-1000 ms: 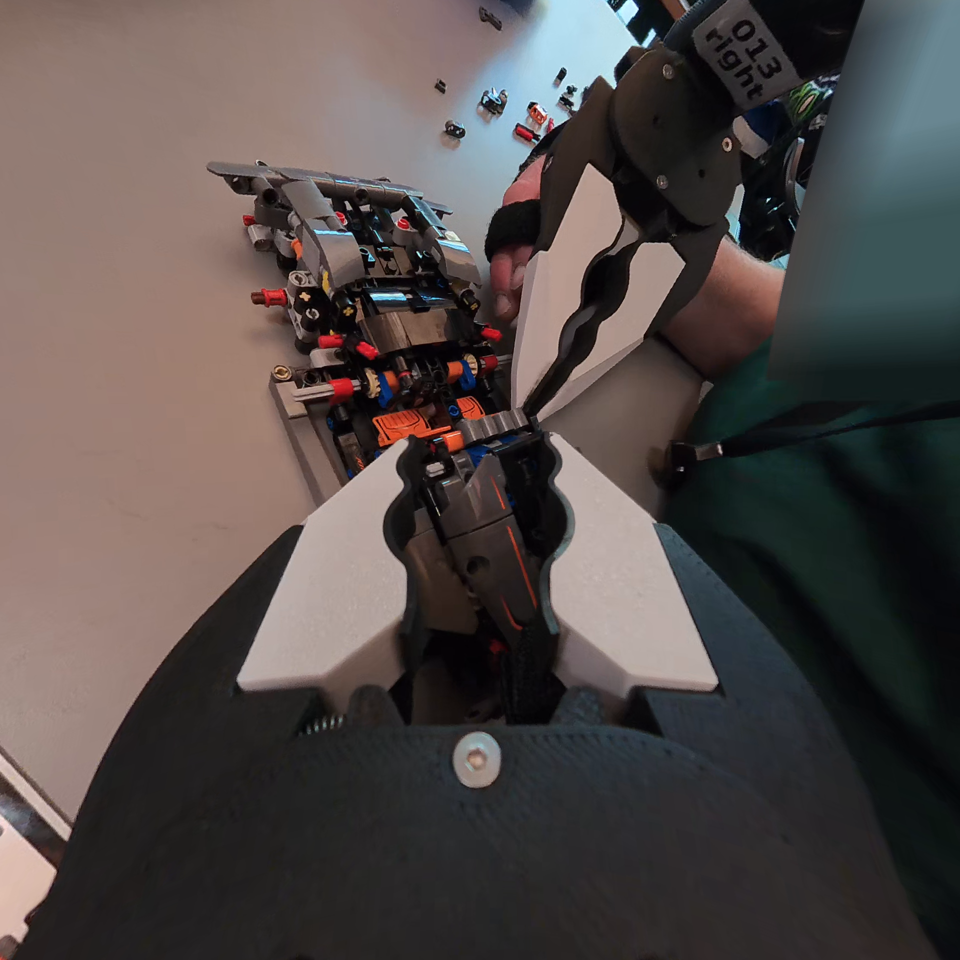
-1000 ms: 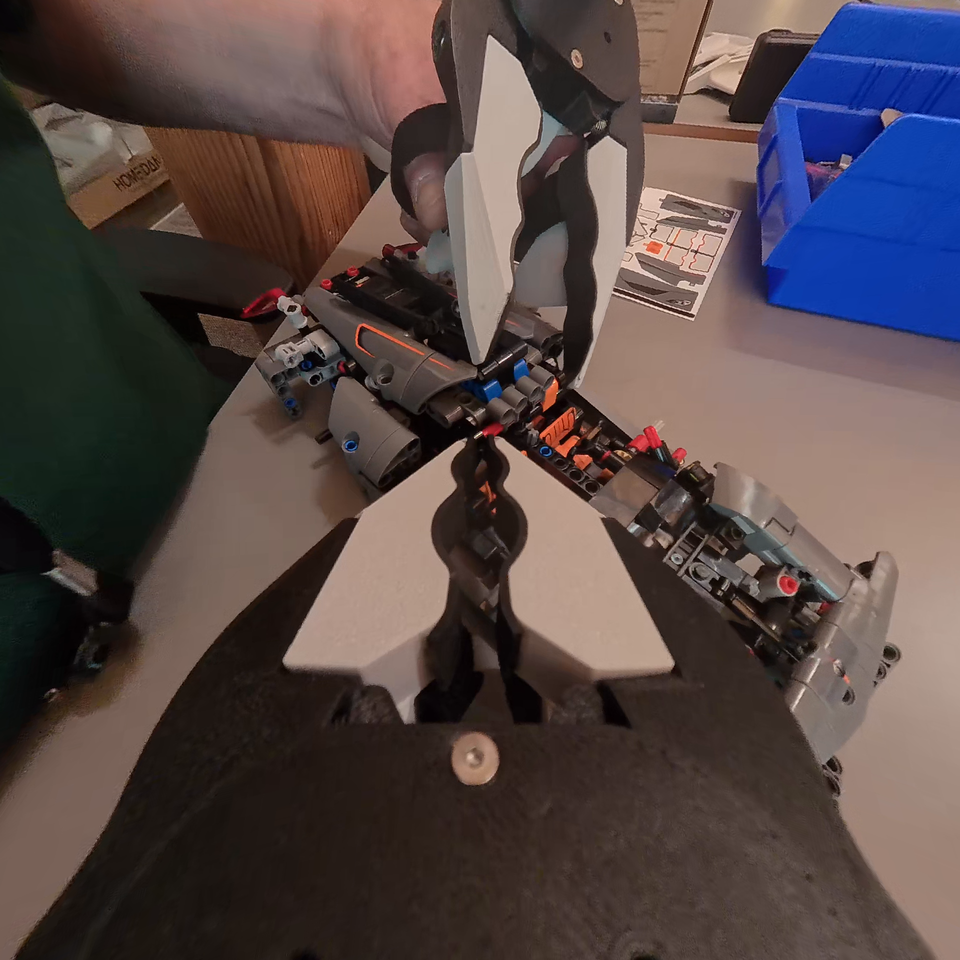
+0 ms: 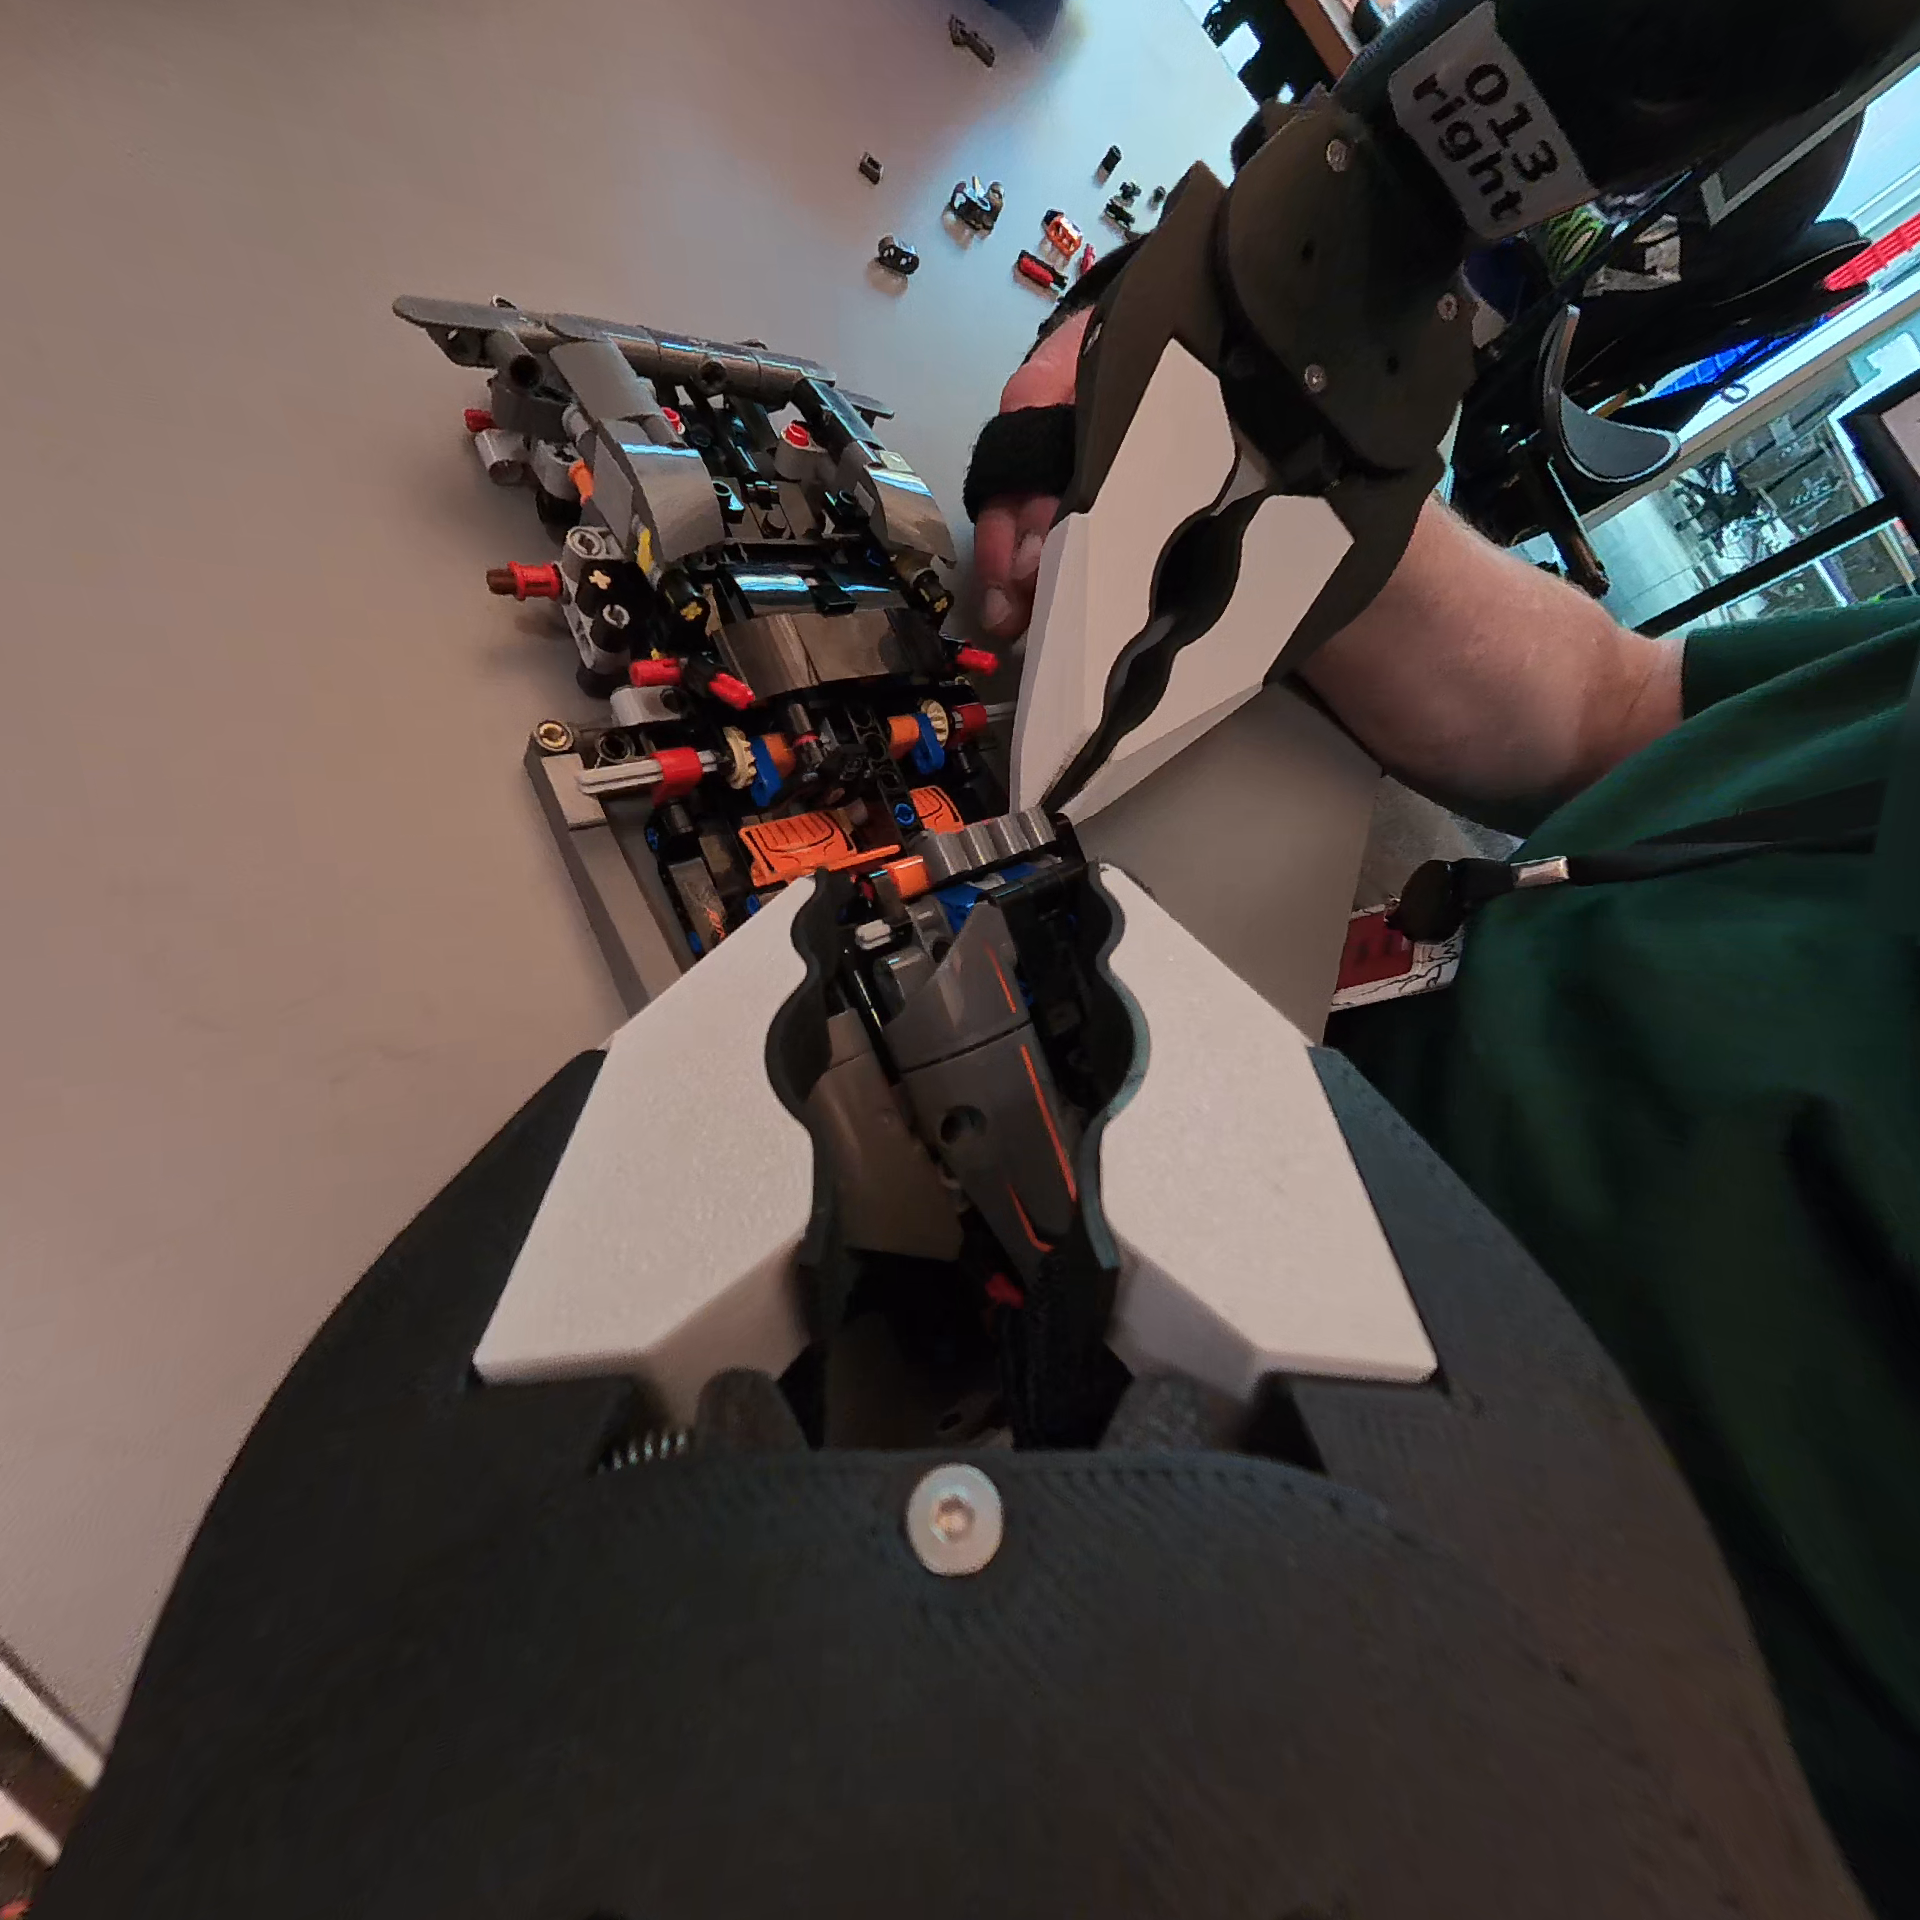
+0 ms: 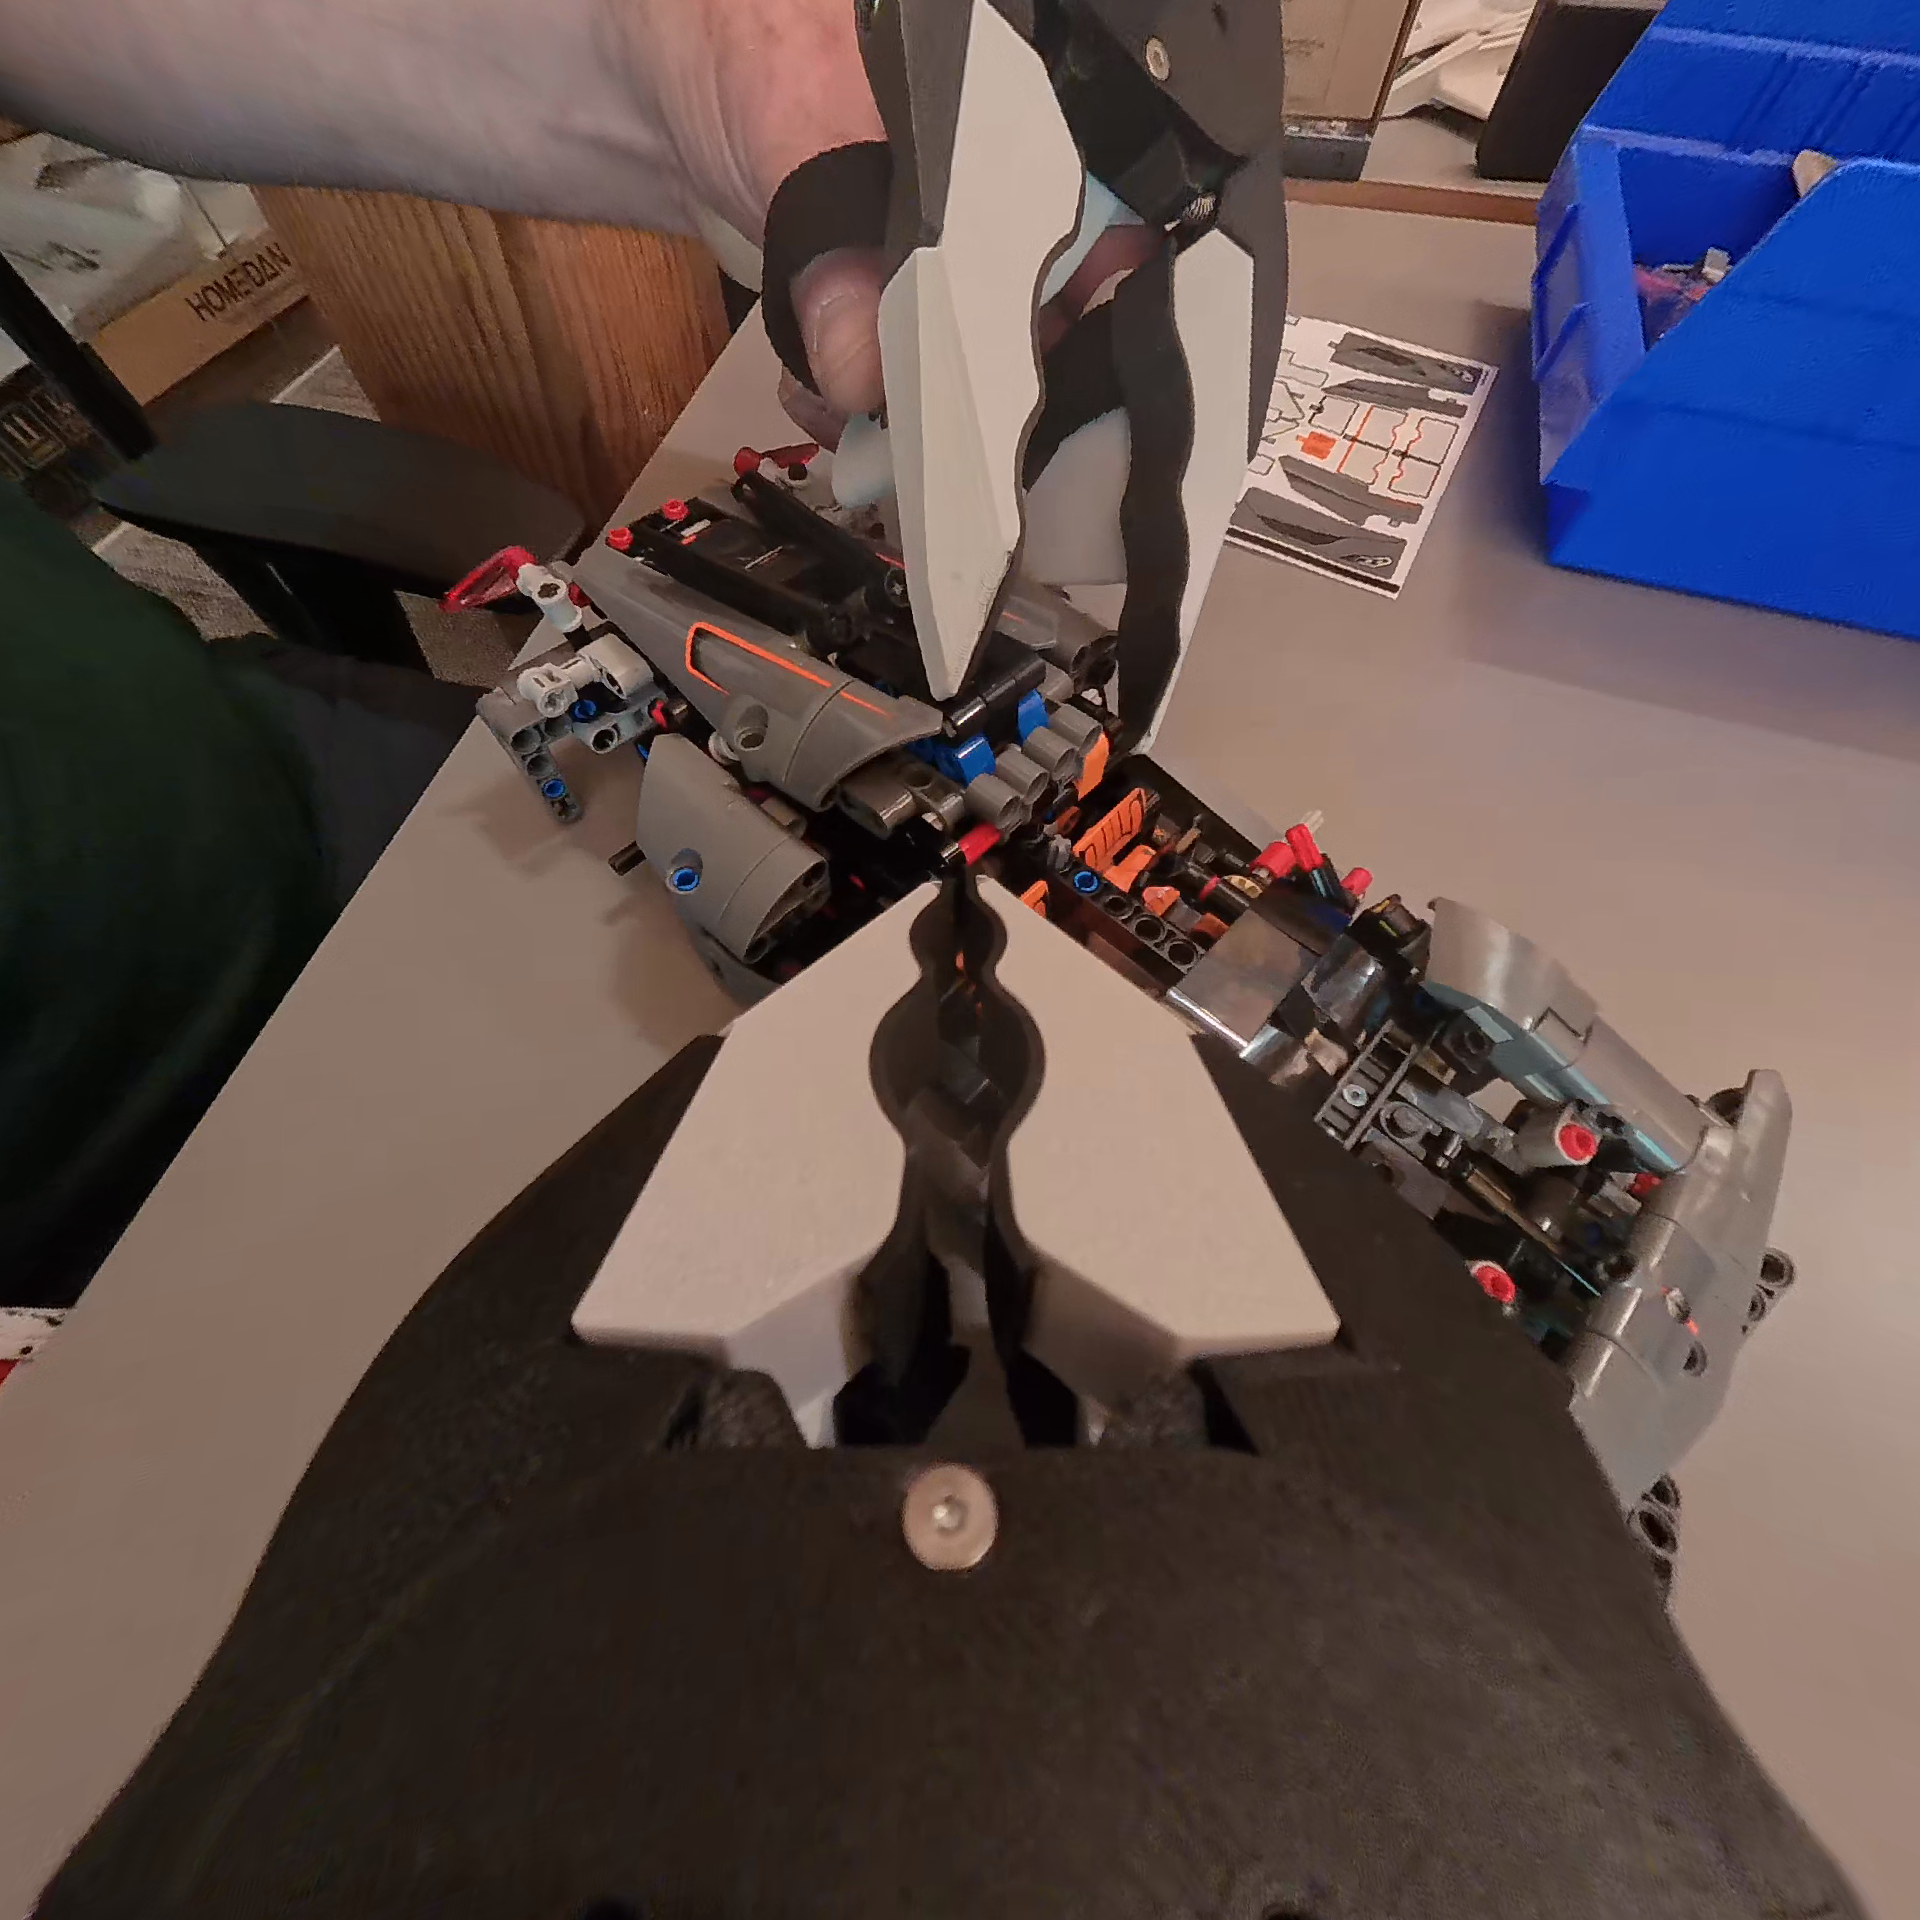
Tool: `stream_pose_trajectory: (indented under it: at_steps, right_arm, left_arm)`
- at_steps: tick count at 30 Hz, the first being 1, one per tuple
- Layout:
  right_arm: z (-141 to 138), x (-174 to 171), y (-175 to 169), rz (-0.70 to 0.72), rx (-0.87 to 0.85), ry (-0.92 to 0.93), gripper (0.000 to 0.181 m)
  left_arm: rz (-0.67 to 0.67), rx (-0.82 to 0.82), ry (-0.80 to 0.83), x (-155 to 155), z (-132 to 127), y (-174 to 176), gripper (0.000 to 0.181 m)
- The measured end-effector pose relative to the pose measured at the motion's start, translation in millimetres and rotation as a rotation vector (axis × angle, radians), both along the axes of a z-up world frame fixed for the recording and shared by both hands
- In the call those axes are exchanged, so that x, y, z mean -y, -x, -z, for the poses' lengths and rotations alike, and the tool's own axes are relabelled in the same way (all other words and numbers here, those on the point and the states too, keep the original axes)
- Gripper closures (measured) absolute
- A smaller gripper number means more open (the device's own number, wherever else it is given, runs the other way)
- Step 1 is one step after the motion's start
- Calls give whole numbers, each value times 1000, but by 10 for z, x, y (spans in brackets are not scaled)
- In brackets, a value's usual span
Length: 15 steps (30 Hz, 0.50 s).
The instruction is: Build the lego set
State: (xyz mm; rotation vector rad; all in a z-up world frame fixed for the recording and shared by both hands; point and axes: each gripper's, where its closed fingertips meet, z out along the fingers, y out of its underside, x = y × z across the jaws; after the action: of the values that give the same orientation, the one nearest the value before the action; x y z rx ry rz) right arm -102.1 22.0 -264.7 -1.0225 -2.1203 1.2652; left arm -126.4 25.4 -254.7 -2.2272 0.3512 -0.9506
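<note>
Fingers [image 3: 717,1091] gripping lego car [image 3: 727,582], blue bin [image 4: 1745,416] holding parts

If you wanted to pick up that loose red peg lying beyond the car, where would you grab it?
Probably across the middle of the red peg, coming straight down from above. It lies flat on the grey table, apart from the other small parts, so its two long sides look free for the gripper fingers, while its ends are narrow and offer little to hold.
</note>
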Motion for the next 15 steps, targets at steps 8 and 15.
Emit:
stream_pose_trajectory:
  at_steps: [8, 15]
  right_arm:
    - [-5, -6, -28, -11, 20, 27, 181]
    - [-9, -7, -29, -8, 25, 31, 181]
  left_arm:
    - [-4, 19, 9, -6, -1, -8, 137]
    - [-4, 27, 17, -6, -1, -7, 138]
